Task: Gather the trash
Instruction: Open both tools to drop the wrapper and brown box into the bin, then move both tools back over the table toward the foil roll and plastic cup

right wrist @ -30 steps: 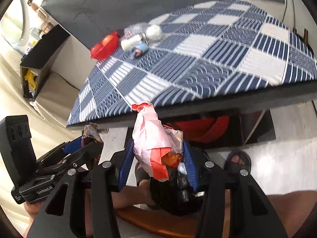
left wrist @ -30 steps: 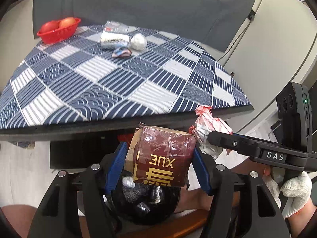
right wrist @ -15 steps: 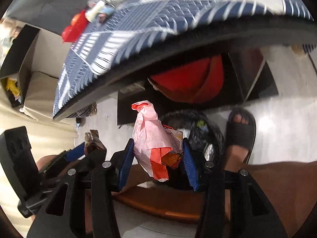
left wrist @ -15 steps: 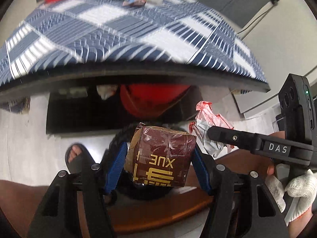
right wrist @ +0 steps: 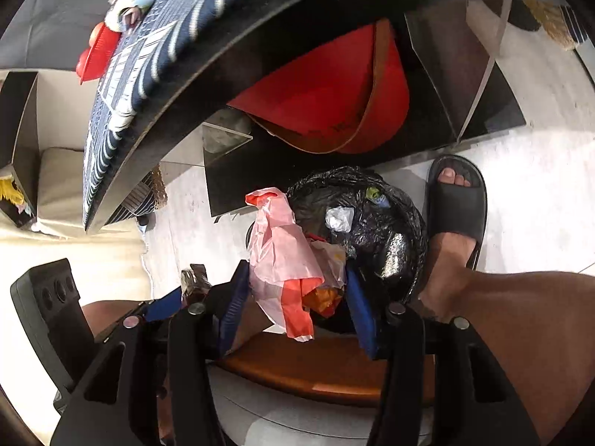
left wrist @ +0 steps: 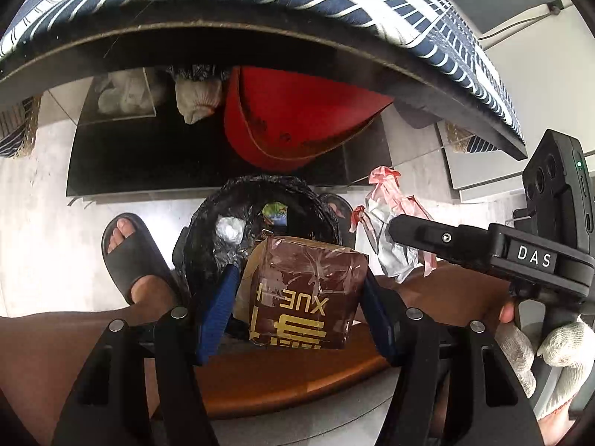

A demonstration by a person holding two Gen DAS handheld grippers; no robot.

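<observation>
Both views are now tipping off the worktop (left wrist: 446,37) down onto the black-lined bin (left wrist: 238,200) between the person's feet. The left claw (left wrist: 301,297) is pinching a brown box (left wrist: 305,297) over the bin's near rim; the right claw (right wrist: 297,290) is pinching crumpled pink wrappers (right wrist: 282,252) beside it. Dropping looks imminent.

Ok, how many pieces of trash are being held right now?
2. The brown box is in the left gripper, and the pink wrapper is in the right gripper, both above the bin.
</observation>
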